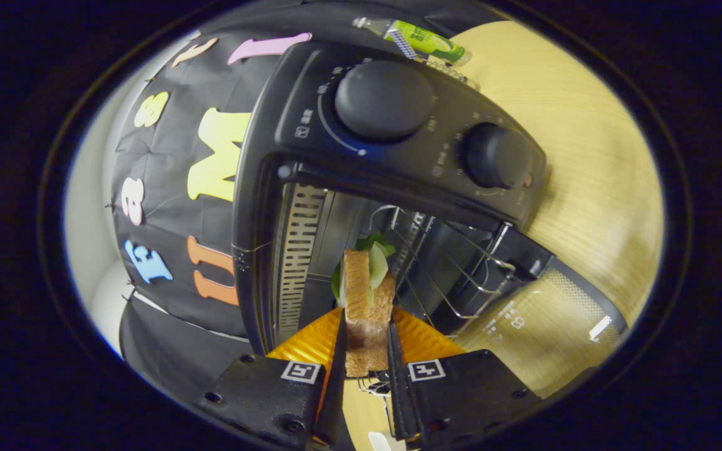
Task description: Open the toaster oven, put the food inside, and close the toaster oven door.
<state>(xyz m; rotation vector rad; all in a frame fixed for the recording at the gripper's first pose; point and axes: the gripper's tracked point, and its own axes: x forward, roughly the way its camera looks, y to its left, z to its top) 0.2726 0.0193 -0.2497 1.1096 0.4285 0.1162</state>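
- The tool [367, 351] is clamped on the sandwich [366, 300], both fingers pressing it.
- Just ahead, the toaster oven [311, 169] stands open, door [549, 326] down.
- Carry the sandwich level onto the wire rack [455, 269] before letting go.

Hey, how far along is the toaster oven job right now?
Done: the toaster oven is open, its glass door swung down. In hand: the gripper is shut on the sandwich, held at the opening just short of the wire rack. Left: set the sandwich on the rack, let go, close the door.
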